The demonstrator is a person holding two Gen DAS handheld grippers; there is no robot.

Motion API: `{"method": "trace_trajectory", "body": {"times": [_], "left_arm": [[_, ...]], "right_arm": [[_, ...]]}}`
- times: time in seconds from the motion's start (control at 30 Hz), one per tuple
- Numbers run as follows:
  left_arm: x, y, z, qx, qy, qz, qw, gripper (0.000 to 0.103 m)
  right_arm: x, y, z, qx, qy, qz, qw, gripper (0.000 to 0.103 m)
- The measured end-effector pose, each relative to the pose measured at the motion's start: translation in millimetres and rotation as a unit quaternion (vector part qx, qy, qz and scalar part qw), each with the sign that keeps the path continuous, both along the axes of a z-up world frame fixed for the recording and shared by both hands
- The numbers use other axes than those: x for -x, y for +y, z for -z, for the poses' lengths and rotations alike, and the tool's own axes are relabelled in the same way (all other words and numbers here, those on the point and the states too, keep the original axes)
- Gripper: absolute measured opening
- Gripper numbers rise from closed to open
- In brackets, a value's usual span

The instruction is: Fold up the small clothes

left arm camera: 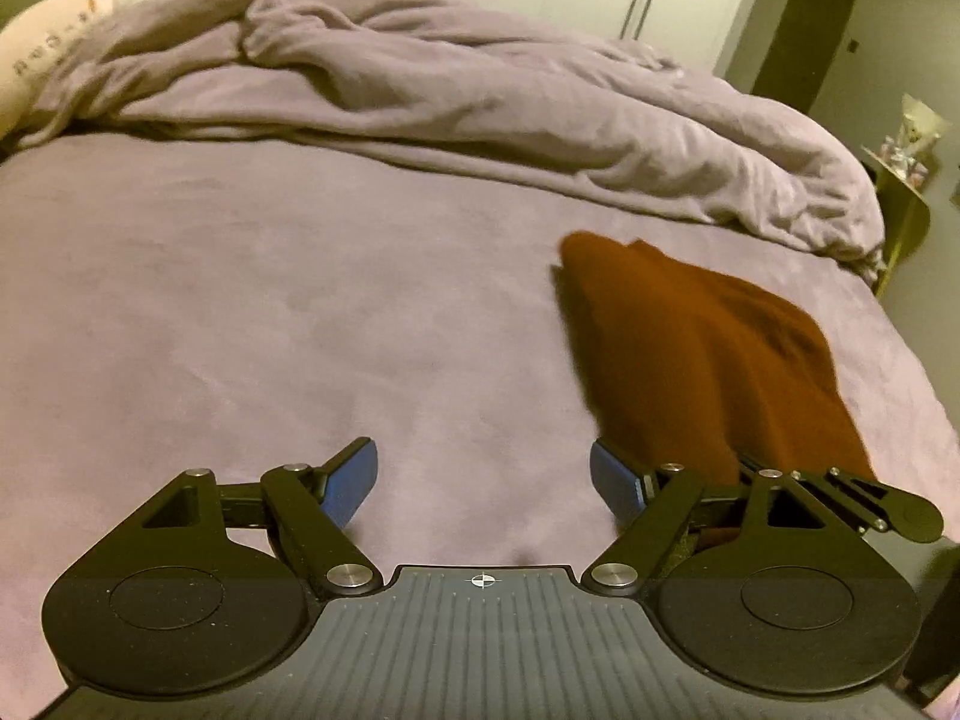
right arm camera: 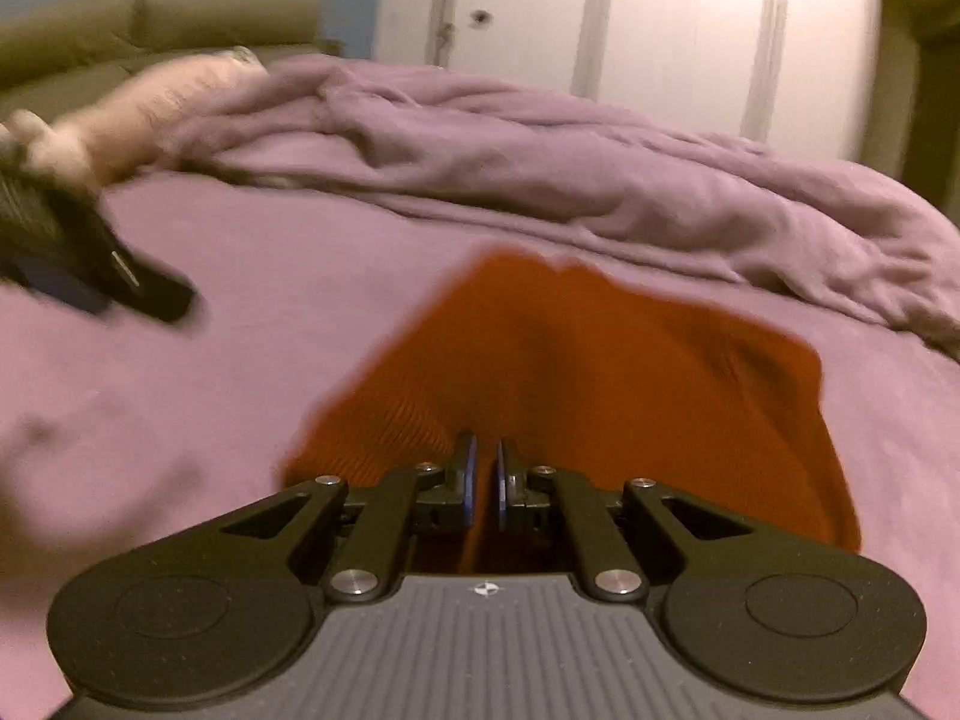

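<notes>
While my left gripper (left arm camera: 483,483) hangs with fingers spread wide over bare purple bed (left arm camera: 240,312), its camera shows the rust-red garment (left arm camera: 690,348) draped toward the bed's right edge and my right gripper's linkage beside it. From the right wrist, my right gripper (right arm camera: 485,483) pinches that garment's near edge, pads pressed together; a hand (right arm camera: 54,144) shows blurred at left.

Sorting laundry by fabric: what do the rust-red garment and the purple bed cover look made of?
Rust-red garment: a ribbed knit, probably cotton or a blend; fine parallel ribs show near the right tool. Purple bed cover: soft, matte, suede-like nap, possibly microfibre or fleece.
</notes>
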State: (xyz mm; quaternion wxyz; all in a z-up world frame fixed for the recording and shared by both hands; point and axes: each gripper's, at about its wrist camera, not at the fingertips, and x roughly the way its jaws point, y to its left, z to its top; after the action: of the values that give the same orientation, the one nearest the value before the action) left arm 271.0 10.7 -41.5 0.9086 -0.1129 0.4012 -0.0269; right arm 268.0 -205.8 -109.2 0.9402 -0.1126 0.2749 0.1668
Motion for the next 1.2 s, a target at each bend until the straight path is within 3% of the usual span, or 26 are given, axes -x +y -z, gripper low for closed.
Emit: {"method": "trace_trajectory", "body": {"times": [0.1,0.23,0.33,0.4,0.6,0.7,0.8,0.87,0.93,1.0,1.03,1.07,1.1,1.2], "left_arm": [[-7.8,-16.7,0.4,0.009,-0.007,0.015,0.9998,0.083],[-20.5,-42.7,2.5,0.012,-0.020,0.036,0.9991,0.083],[-26.4,-58.1,9.7,0.003,-0.029,0.045,0.9986,0.085],[-29.0,-64.6,15.0,-0.009,-0.028,0.052,0.9982,0.085],[-28.4,-68.3,32.4,-0.012,-0.029,0.055,0.9980,0.091],[-28.1,-70.0,33.6,-0.017,-0.030,0.054,0.9979,0.093],[-25.1,-64.0,25.7,-0.012,-0.034,0.050,0.9981,0.093],[-20.0,-52.6,17.9,0.001,-0.039,0.038,0.9985,0.093],[-14.8,-41.2,13.2,0.005,-0.037,0.027,0.9989,0.091],[-9.4,-35.1,12.4,-0.007,-0.035,0.022,0.9991,0.091],[-6.6,-33.6,13.4,-0.012,-0.034,0.022,0.9991,0.091],[-3.3,-32.7,15.2,-0.013,-0.032,0.024,0.9991,0.091],[-0.7,-32.8,17.3,-0.012,-0.030,0.025,0.9992,0.091],[6.1,-35.1,26.6,-0.015,-0.019,0.026,0.9993,0.091]], "right_arm": [[-1.2,-10.9,-19.6,-0.032,0.026,-0.005,0.999,0.005],[14.8,-36.1,-38.4,-0.040,-0.003,0.023,0.999,0.007],[8.4,-53.0,-28.7,0.002,0.003,0.064,0.998,0.008],[8.8,-66.6,-19.2,-0.008,0.022,0.066,0.998,0.007],[10.1,-78.7,1.1,-0.006,0.009,0.049,0.999,0.005],[10.4,-84.9,-0.3,-0.024,0.014,0.051,0.998,0.005],[12.4,-80.3,-8.8,-0.009,0.012,0.048,0.999,0.005],[18.1,-83.9,-21.5,-0.034,0.025,0.054,0.998,0.006],[25.2,-102.7,-33.2,-0.109,0.042,0.081,0.990,0.013],[31.6,-122.0,-38.3,-0.162,0.054,0.116,0.978,0.027],[36.4,-129.5,-39.6,-0.177,0.056,0.135,0.973,0.031],[39.2,-133.5,-39.4,-0.182,0.060,0.148,0.970,0.045],[41.1,-136.5,-37.8,-0.188,0.066,0.154,0.968,0.050],[44.5,-140.9,-32.3,-0.206,0.083,0.160,0.962,0.050]]}}
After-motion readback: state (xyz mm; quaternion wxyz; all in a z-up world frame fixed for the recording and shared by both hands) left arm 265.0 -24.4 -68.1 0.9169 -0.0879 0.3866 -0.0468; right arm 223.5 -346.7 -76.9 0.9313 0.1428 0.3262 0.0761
